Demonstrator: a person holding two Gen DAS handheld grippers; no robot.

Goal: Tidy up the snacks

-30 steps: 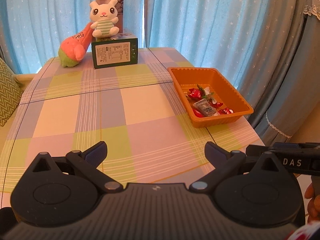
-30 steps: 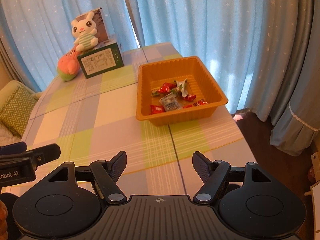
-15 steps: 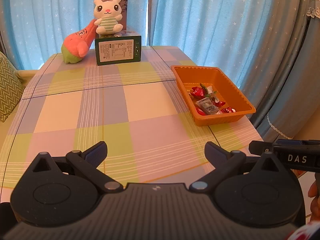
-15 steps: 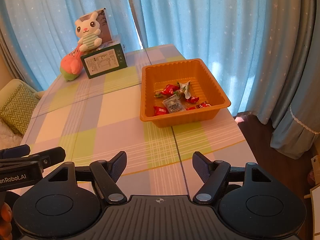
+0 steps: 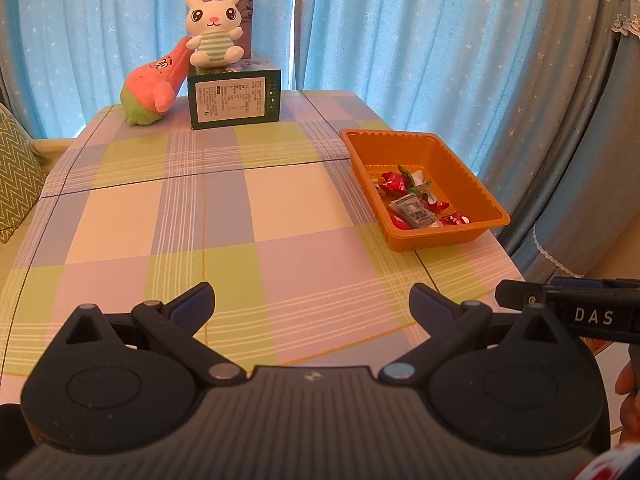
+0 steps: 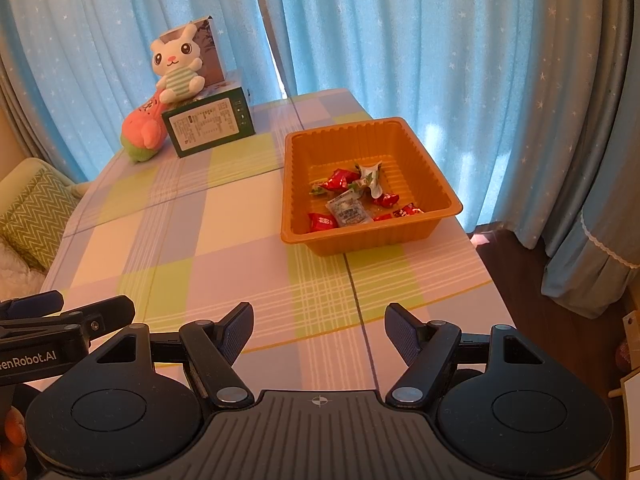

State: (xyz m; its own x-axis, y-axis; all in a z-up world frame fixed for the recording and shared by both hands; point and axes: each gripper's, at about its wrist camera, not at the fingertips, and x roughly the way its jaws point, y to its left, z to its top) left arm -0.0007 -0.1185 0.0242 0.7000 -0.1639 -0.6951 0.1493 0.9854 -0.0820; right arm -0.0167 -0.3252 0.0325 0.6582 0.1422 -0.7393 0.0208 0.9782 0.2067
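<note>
An orange tray (image 6: 416,148) sits toward the right side of a plaid-covered table (image 6: 192,240). Inside it, gathered at the near end, lie several wrapped snacks (image 6: 352,200): red candies, a green-and-white wrapper and a pale sachet. No loose snack shows on the table. At the far left edge a dark green box (image 5: 234,100) carries a white rabbit plush (image 5: 214,30), with a pink-and-green plush (image 5: 154,88) leaning beside it. Blue star-print curtains (image 5: 420,32) hang behind.

Both tools hover over the near edge, well apart from the tray. The left tool (image 5: 310,304) is released, jaws spread with nothing between them. The right tool (image 6: 319,330) is likewise released and empty.

The sorting looks finished or nearly so. To do the step well, check the table for stragglers, keep both tools wide and clear of the tray's thin rim, and avoid nudging the light tray toward the table's right edge.
</note>
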